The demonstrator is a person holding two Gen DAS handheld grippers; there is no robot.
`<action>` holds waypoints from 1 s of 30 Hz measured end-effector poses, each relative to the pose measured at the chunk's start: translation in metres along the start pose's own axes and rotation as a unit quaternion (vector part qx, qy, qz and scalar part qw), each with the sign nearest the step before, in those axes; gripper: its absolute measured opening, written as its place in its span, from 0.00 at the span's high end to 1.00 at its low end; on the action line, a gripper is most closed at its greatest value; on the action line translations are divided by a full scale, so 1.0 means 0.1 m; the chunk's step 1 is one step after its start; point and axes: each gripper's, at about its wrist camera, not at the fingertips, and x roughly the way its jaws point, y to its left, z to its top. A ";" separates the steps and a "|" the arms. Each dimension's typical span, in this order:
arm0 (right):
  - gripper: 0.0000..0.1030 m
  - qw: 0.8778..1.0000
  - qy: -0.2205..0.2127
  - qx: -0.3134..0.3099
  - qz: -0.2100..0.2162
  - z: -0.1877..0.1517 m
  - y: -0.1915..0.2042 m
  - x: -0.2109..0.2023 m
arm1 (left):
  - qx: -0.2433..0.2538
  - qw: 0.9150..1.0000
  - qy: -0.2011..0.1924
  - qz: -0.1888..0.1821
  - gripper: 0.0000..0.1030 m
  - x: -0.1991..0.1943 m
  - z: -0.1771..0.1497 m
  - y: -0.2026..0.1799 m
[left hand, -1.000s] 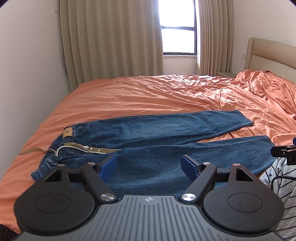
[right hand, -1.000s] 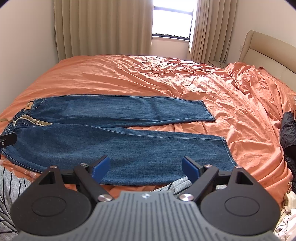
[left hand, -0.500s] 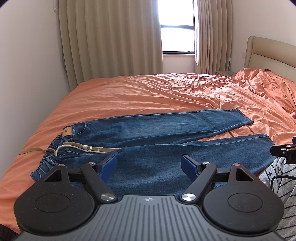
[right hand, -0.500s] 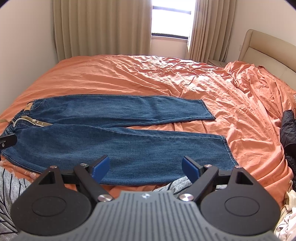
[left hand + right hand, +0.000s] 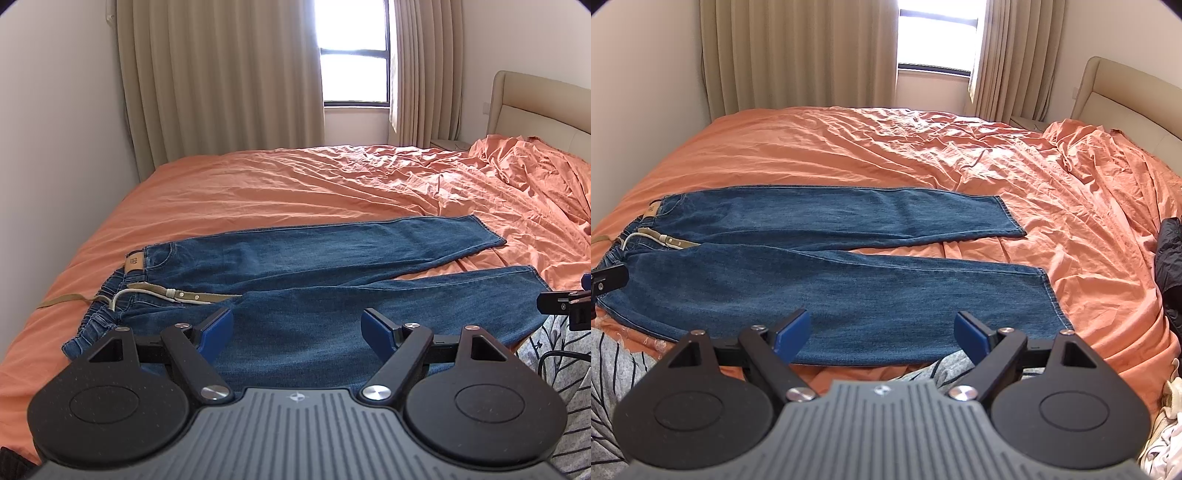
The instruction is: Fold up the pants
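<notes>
Blue jeans [image 5: 332, 266] [image 5: 820, 258] lie flat on the orange bed, waistband at the left, both legs stretching right and slightly apart. A tan belt [image 5: 184, 293] [image 5: 670, 240] lies across the waist. My left gripper [image 5: 297, 326] hovers open above the near leg close to the waist, holding nothing. My right gripper [image 5: 882, 332] is open above the near edge of the near leg, closer to the hems, also holding nothing. A black tip of the right gripper shows at the right edge of the left wrist view.
The orange bedsheet [image 5: 923, 147] is wrinkled and bunched toward the beige headboard [image 5: 1126, 88] at right. Curtains [image 5: 221, 81] and a window stand behind the bed. A dark garment [image 5: 1171, 258] lies at the right edge. Striped grey clothing [image 5: 605, 354] is near me.
Both views have risen and tilted slightly, so the jeans sit a little lower in frame. The jeans have not moved and both grippers stay open.
</notes>
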 end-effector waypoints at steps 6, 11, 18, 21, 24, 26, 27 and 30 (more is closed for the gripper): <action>0.21 1.000 0.002 -0.001 0.000 -0.01 0.01 0.01 | 0.000 1.000 0.000 0.000 0.11 0.00 0.00 0.00; 0.21 1.000 0.002 -0.001 0.000 -0.01 0.01 0.02 | 0.001 1.000 0.000 0.000 0.11 0.00 0.00 -0.01; 0.21 1.000 0.005 0.002 0.007 -0.01 0.00 0.04 | 0.001 1.000 0.001 0.000 0.11 0.00 0.00 0.00; 0.21 1.000 0.006 0.003 0.007 -0.02 -0.01 0.04 | 0.000 1.000 0.001 0.000 0.11 0.00 0.00 0.00; 0.21 1.000 0.006 0.003 0.008 -0.02 -0.01 0.04 | 0.001 1.000 0.002 0.000 0.11 0.00 0.00 -0.01; 0.21 1.000 0.007 0.003 0.008 -0.02 -0.01 0.04 | 0.001 1.000 0.001 0.001 0.11 0.00 0.00 -0.01; 0.21 1.000 0.006 0.003 0.008 -0.02 -0.01 0.04 | 0.001 1.000 0.002 0.001 0.11 0.00 0.00 0.00; 0.21 1.000 0.006 0.003 0.008 -0.02 -0.01 0.04 | 0.002 1.000 0.003 0.003 0.11 0.01 -0.02 -0.01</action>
